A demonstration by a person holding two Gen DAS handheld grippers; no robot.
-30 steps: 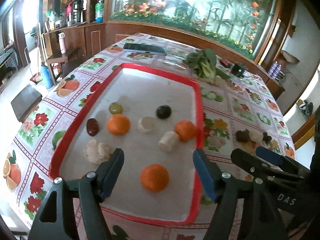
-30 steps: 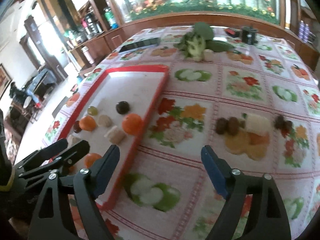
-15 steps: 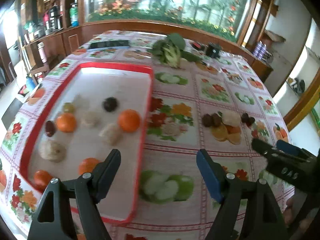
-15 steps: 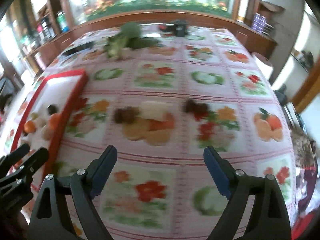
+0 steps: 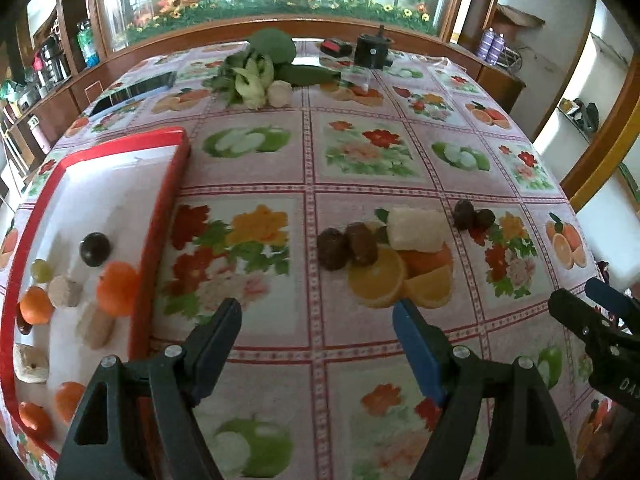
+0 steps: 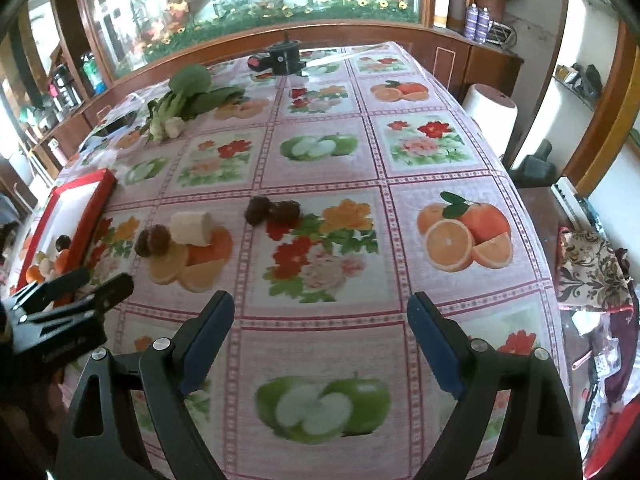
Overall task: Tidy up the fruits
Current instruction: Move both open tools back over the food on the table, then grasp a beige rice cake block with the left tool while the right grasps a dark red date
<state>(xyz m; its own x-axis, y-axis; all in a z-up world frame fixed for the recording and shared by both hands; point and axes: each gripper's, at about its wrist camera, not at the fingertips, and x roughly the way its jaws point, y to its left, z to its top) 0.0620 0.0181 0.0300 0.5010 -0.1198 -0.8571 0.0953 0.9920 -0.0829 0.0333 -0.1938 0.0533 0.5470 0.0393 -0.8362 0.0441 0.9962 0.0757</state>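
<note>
A red-rimmed white tray (image 5: 160, 220) at the left holds several fruits: oranges (image 5: 118, 288), a dark plum (image 5: 95, 249), a green grape (image 5: 41, 270) and pale pieces. On the printed tablecloth lie two brown fruits (image 5: 346, 246), a white chunk (image 5: 414, 228) and two more dark fruits (image 5: 474, 216). My left gripper (image 5: 318, 312) hangs open and empty above the cloth, just short of the brown fruits. My right gripper (image 6: 320, 308) is open and empty too, to the right of the left gripper (image 6: 72, 292). The brown fruits (image 6: 152, 240), the white chunk (image 6: 190, 226) and the dark pair (image 6: 272, 210) lie ahead to its left.
Leafy greens (image 5: 260, 68), a black flat device (image 5: 136, 88) and a black round gadget (image 5: 372, 52) sit at the table's far side. A white paper roll (image 6: 490, 110) and patterned cloth (image 6: 592, 264) lie beyond the table's right edge.
Both grippers have swung right, from over the tray to over the bare tablecloth. The tray has slid to the left edge of both views. Both pairs of jaws stand slightly wider.
</note>
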